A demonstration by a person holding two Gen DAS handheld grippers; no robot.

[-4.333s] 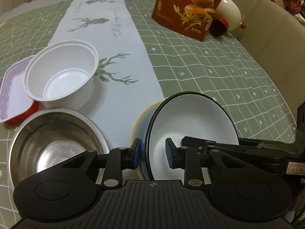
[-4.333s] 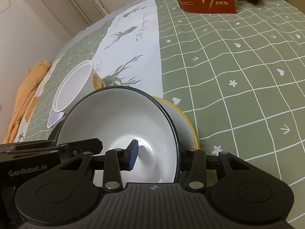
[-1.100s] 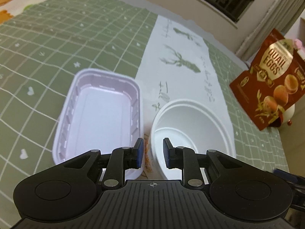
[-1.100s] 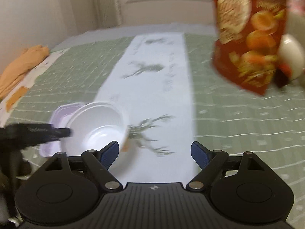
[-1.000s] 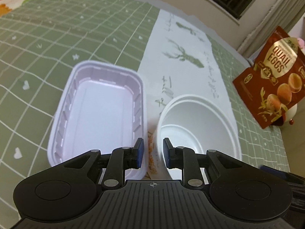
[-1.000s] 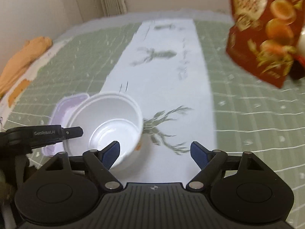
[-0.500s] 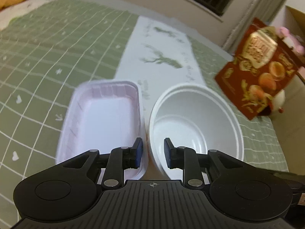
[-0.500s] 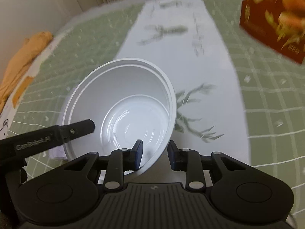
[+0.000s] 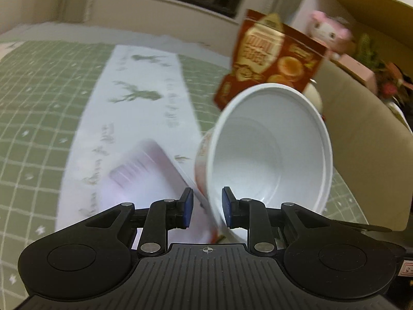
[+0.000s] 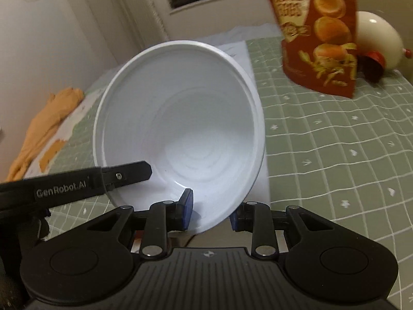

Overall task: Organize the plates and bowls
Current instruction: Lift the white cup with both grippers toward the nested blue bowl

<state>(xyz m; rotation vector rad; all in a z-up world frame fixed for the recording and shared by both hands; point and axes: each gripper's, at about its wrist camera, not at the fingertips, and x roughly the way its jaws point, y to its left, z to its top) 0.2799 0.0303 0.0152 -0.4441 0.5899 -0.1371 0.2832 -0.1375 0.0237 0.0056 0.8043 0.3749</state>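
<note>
A dim room with a dark window and pale walls surrounds a counter (image 9: 38, 82) covered in a green checked cloth with a white deer-printed runner (image 9: 139, 95) down its middle. A red snack bag (image 10: 320, 33) stands at the far side with a cream egg-shaped ornament (image 10: 374, 38) just behind it, and an orange cloth (image 10: 44, 124) lies off to the left.

The white disposable bowl (image 10: 180, 124) is lifted off the cloth and tilted, its mouth turned back toward both cameras. The right gripper (image 10: 210, 213) is clamped on the bowl's near rim, one pad inside the wall and one outside. The left gripper (image 9: 206, 206) has its pads narrowly apart astride the rim on the bowl's other side; I cannot tell whether they actually pinch it. So the bowl sits directly ahead of both, between the two, and the right grip looks the surer one.

A pale lilac rectangular tray (image 9: 144, 180), blurred, lies on the runner just left of and below the bowl. Setting the bowl down likely depends on righting its tilt first
</note>
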